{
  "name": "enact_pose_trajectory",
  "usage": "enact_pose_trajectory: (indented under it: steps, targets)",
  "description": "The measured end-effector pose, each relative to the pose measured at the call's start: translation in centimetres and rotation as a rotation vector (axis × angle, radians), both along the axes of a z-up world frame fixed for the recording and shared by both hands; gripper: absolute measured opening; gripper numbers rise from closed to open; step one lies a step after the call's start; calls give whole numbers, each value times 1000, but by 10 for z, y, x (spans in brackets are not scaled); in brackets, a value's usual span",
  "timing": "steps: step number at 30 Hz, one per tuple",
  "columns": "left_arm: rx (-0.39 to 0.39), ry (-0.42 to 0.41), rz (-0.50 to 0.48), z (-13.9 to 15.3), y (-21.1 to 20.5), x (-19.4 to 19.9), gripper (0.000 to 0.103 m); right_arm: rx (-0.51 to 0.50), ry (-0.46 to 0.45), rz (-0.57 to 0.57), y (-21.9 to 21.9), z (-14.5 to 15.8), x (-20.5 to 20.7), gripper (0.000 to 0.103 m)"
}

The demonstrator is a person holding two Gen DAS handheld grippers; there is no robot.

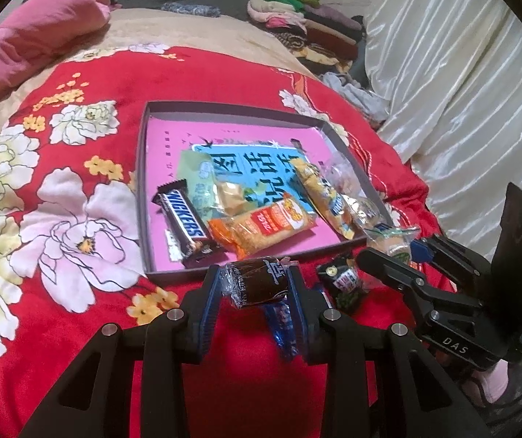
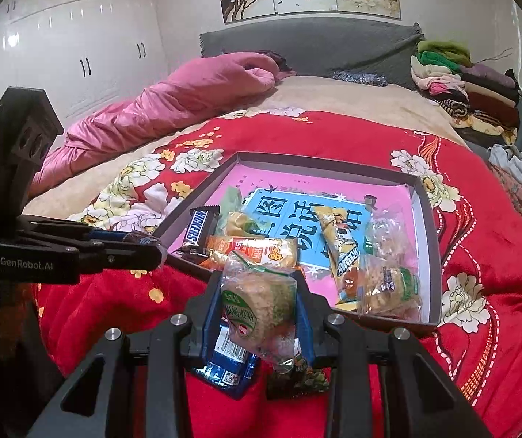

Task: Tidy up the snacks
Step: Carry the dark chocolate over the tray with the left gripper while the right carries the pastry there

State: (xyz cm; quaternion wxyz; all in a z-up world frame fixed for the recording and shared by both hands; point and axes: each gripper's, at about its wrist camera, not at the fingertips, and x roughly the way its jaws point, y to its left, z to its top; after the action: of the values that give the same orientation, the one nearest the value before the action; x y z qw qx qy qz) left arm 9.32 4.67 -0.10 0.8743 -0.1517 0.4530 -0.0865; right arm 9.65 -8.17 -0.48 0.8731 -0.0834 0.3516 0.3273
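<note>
**Red quilt, grey tray: two wrapped snacks held ready at the near rim**

Red floral bedding (image 1: 78,189) carries everything here, and the shallow grey tray (image 1: 143,182) lying on it is the landmark to steer by. The left gripper (image 1: 257,284) is clamped on a dark round cake in clear wrap (image 1: 259,279), held just outside the tray's near rim. The right gripper (image 2: 259,303) is clamped on a pale crumbly cake in a green-printed packet (image 2: 257,299), also just short of the near rim, toward the tray's right corner.

Inside the tray, the Snickers bar (image 1: 184,219) lies by the left wall, the orange cracker pack (image 1: 261,226) sits along the near wall, and a yellow bar (image 1: 324,197) with clear-wrapped biscuits (image 2: 388,284) fills the right side. The far half of the tray, pink and blue, is bare.

My reading is that both cakes are due to go in. Doing it well means lifting each one clear over the near rim, carrying it past the orange pack to the bare far half, and letting go low so the slippery wrap does not skid. One hand at a time seems wise, as the two grippers stand close together.

Outside the near rim, a blue packet (image 2: 224,368) and a dark green-printed packet (image 1: 343,281) lie on the bedding beneath the grippers, not yet sorted. Room is generous left of the tray; to its right the quilt falls away toward the curtain (image 1: 461,91).
</note>
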Motion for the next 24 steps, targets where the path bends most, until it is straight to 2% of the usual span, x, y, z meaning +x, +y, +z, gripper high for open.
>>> enact_pose_trajectory:
  steps: [24]
  targets:
    - [-3,-39,140,4,45,14,36,51,-48,-12,2,15,19,36]
